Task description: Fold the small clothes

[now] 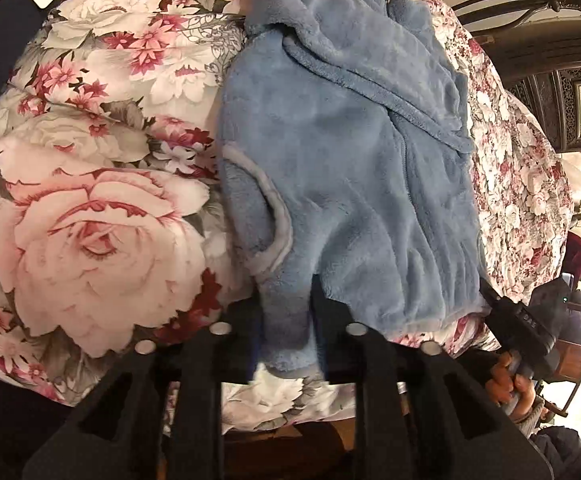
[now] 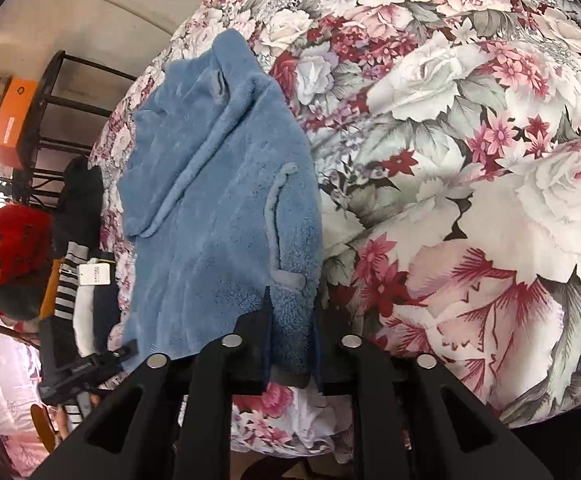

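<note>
Both hand-held grippers, left (image 1: 286, 336) and right (image 2: 290, 344), pinch the near hem of the blue fleece jacket (image 1: 350, 160) stretching ahead over the floral quilt (image 1: 102, 216). Next, I'd guess, they carry that hem forward, evenly.

A small blue fleece garment (image 1: 342, 168) lies spread on a floral-print bedspread (image 1: 102, 184), plush and thick — a jacket-like piece with paler grey-blue trim curving round a pocket opening (image 2: 278, 232) on each side. A raised seam or placket runs down its middle, and its far part is rumpled into folds. Its near hem corners are gathered and lifted off the bedspread — each pinched into a narrow bunch.
</note>
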Tool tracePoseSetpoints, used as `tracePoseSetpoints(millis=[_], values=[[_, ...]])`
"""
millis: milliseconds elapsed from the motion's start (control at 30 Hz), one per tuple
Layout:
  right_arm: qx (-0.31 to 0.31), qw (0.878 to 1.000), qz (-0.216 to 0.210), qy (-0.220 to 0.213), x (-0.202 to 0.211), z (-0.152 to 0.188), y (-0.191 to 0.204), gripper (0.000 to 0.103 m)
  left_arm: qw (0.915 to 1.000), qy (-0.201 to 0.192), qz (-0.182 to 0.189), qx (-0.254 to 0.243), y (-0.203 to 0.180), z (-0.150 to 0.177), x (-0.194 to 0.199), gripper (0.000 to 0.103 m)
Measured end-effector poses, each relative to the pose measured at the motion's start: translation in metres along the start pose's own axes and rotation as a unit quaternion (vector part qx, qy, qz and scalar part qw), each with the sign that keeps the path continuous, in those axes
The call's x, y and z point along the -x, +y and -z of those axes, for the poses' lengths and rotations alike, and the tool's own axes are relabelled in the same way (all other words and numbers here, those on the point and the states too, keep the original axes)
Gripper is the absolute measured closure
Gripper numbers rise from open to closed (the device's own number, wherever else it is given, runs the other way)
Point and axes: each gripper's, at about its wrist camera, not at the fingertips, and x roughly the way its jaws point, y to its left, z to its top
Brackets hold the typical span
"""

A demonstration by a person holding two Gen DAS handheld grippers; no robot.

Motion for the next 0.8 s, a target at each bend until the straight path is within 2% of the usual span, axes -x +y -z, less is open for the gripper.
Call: tracePoseSetpoints(millis=[33, 67, 100, 133, 167, 200, 300, 433, 600, 800], values=[[0.003, 1.000, 0.004, -0.001, -0.001, 0.000, 0.002, 0.083, 1.0000, -0.001, 0.007, -0.001, -0.001, 0.000, 0.001, 0.060], [0.006, 1.000, 0.008, -0.002, -0.002, 0.001, 0.003, 0.083, 0.9999, -0.002, 0.015, -0.002, -0.002, 0.000, 0.001, 0.055], [0.008, 1.000, 0.009, -0.002, -0.003, 0.004, 0.003, 0.083, 0.9999, -0.002, 0.010, -0.005, -0.003, 0.000, 0.000, 0.055], [0.011, 1.000, 0.007, -0.004, -0.002, 0.004, 0.005, 0.087, 0.9999, -0.002, 0.000, -0.013, -0.006, 0.001, 0.000, 0.059], [0.011, 1.000, 0.002, -0.009, -0.001, 0.004, 0.005, 0.088, 0.9996, -0.007, -0.017, -0.023, -0.009, 0.002, 0.001, 0.079], [0.012, 1.000, -0.008, -0.020, 0.004, 0.004, 0.007, 0.089, 0.9992, -0.011, -0.024, -0.029, -0.011, 0.001, 0.002, 0.089], [0.013, 0.998, -0.045, -0.052, 0.017, -0.003, 0.015, 0.089, 0.9986, -0.036, -0.021, -0.034, -0.016, -0.006, 0.014, 0.090], [0.004, 0.994, -0.091, -0.059, 0.022, -0.024, 0.028, 0.089, 0.9966, -0.064, -0.025, -0.046, -0.027, -0.027, 0.031, 0.090], [0.011, 0.992, -0.100, -0.074, 0.022, -0.061, 0.051, 0.089, 0.9931, -0.097, -0.036, -0.055, -0.040, -0.068, 0.048, 0.090], [0.010, 0.993, -0.095, -0.076, 0.010, -0.110, 0.065, 0.089, 0.9927, -0.107, -0.035, -0.043, -0.041, -0.112, 0.052, 0.090]])
